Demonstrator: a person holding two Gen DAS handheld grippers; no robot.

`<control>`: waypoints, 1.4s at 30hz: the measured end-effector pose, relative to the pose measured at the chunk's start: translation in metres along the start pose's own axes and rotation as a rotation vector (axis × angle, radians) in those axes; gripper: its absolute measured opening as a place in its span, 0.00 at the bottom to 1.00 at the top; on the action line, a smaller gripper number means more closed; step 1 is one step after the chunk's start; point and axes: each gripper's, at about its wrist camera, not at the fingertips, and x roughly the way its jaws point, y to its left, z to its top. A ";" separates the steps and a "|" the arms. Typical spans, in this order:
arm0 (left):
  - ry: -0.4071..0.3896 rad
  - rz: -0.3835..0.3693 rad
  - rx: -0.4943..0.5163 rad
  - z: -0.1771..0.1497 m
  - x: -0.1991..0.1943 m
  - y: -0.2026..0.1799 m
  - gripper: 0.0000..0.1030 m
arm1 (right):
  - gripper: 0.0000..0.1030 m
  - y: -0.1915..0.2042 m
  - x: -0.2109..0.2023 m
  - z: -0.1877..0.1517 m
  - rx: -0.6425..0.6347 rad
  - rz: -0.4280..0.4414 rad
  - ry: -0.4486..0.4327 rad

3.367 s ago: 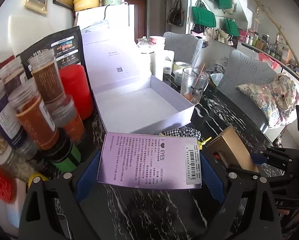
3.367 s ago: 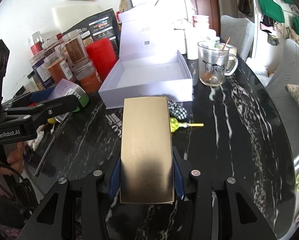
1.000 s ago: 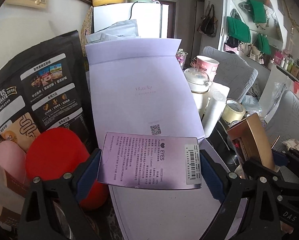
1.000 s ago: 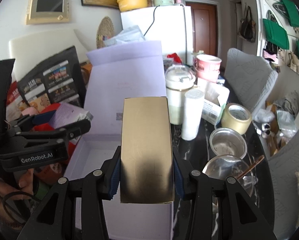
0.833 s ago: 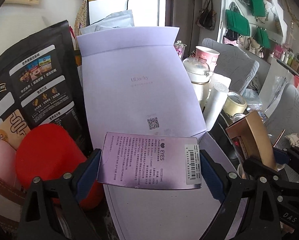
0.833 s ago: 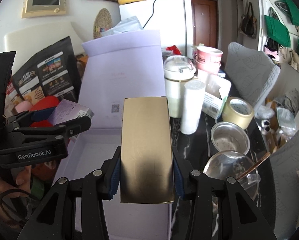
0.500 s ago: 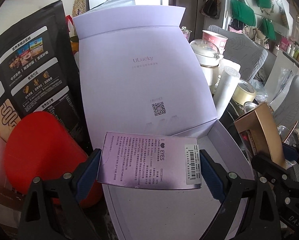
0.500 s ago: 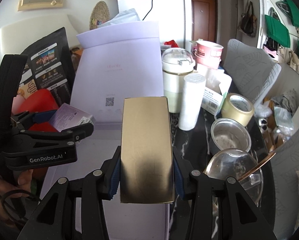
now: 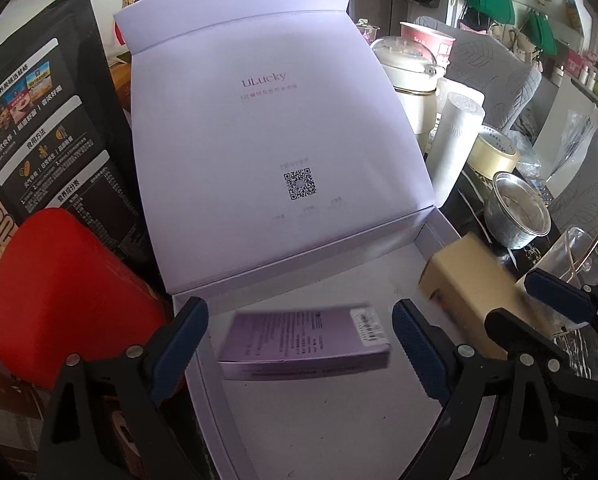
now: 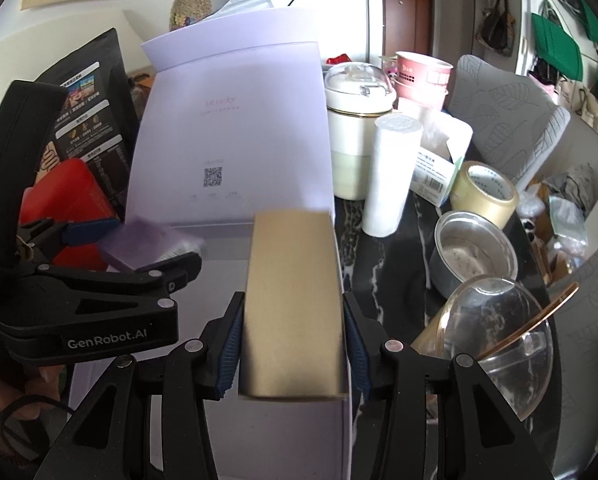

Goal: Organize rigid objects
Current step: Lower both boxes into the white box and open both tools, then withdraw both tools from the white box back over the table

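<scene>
My purple carton (image 9: 305,338) sits blurred inside the open lavender gift box (image 9: 339,412), loose between my left gripper's (image 9: 299,336) spread jaws. My right gripper (image 10: 293,338) clamps the gold box (image 10: 293,300) over the gift box's right wall; red canister (image 9: 67,292) left, steel bowl (image 10: 473,258) right.

Left gripper (image 9: 299,344): jaws spread wide, blue pads clear of anything between them
Right gripper (image 10: 293,344): jaws pressed against both sides of a held load
Left hand (image 10: 3,396): partly visible behind its gripper's handle
</scene>
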 end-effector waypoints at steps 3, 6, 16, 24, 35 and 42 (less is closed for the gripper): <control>-0.004 0.031 0.002 0.000 -0.003 0.000 0.92 | 0.45 0.001 -0.005 0.000 -0.008 -0.016 -0.015; -0.009 0.041 0.007 0.000 -0.006 0.000 0.92 | 0.45 0.001 -0.008 0.001 -0.008 -0.021 -0.020; -0.015 0.025 0.002 0.000 -0.014 0.000 0.92 | 0.45 0.001 -0.018 0.004 -0.008 -0.023 -0.042; -0.043 -0.018 -0.040 0.001 -0.032 0.007 0.92 | 0.45 0.005 -0.032 0.005 -0.007 -0.010 -0.069; -0.173 0.028 -0.024 -0.003 -0.097 0.009 0.92 | 0.45 0.008 -0.075 0.005 -0.003 -0.006 -0.120; -0.251 0.045 -0.001 -0.014 -0.142 -0.001 0.92 | 0.45 0.015 -0.113 -0.002 -0.014 -0.001 -0.170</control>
